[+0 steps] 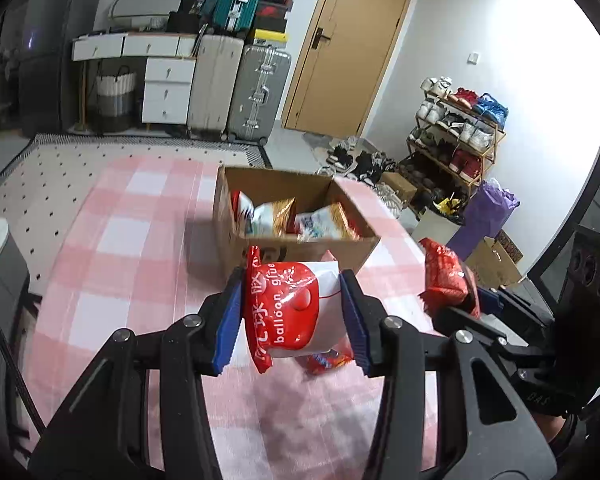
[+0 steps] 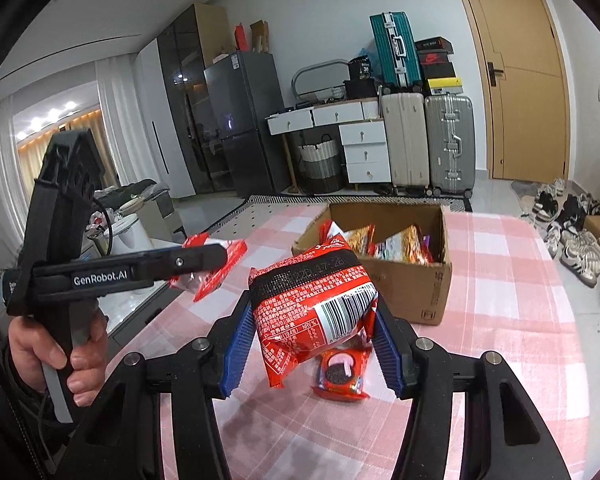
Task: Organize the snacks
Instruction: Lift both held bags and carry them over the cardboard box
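Red and white plastic fills our left gripper (image 1: pixel 292 312): its blue pads are clamped on a balloon-gum packet (image 1: pixel 296 312), held above the checked tablecloth (image 1: pixel 112 240), short of the box. Between our two tools, one cookie packet (image 2: pixel 342 374) lies on the cloth, near us. To the right, our right gripper (image 2: pixel 310 344) pinches a red snack bag (image 2: pixel 312 308), also in the air. Farther off, the cardboard box (image 2: pixel 432 292) already holds several packets. We judge the job mostly done: two packets to drop in, one to collect.
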Demonstrator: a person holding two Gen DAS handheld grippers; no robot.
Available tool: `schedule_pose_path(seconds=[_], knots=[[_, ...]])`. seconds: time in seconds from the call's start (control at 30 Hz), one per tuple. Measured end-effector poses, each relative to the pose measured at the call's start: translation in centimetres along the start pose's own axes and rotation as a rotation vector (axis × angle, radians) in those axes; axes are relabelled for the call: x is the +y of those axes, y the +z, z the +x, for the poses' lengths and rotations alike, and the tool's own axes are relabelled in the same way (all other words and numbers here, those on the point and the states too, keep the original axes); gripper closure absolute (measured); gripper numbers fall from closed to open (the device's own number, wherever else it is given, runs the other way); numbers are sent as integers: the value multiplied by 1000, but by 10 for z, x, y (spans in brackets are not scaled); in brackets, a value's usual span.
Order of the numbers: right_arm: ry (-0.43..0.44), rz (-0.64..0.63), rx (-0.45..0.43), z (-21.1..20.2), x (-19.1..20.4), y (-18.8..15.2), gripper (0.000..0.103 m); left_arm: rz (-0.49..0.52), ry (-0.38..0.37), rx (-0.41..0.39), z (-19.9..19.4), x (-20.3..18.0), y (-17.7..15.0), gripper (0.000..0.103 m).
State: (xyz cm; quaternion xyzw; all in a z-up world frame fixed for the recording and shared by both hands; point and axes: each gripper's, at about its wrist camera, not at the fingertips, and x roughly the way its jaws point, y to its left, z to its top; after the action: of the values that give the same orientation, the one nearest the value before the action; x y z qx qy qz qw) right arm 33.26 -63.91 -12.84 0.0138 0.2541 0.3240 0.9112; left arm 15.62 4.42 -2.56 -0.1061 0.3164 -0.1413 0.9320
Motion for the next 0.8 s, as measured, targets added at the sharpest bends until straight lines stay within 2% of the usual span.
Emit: schedule_pose_path(seconds=[0.1,0.2,0.6,0.63,0.7,0.8], knots=[[70,68,9,3,-8,12,48,22,-11,14,2,-8,17,60],[92,103,4,5,-16,24,48,51,-11,9,4,-16,34,60],[34,85,-11,19,-41,71,48,42,-6,12,43,-15,100,60],[31,82,-12,22,-43,76,48,46,2,11,49,-15,105,60],[28,81,-15,27,-47,85,47,76,71,3,58,-17,114,60],[32,94,-16,34,-56,96,47,77,83,7,71,-16,128,60]])
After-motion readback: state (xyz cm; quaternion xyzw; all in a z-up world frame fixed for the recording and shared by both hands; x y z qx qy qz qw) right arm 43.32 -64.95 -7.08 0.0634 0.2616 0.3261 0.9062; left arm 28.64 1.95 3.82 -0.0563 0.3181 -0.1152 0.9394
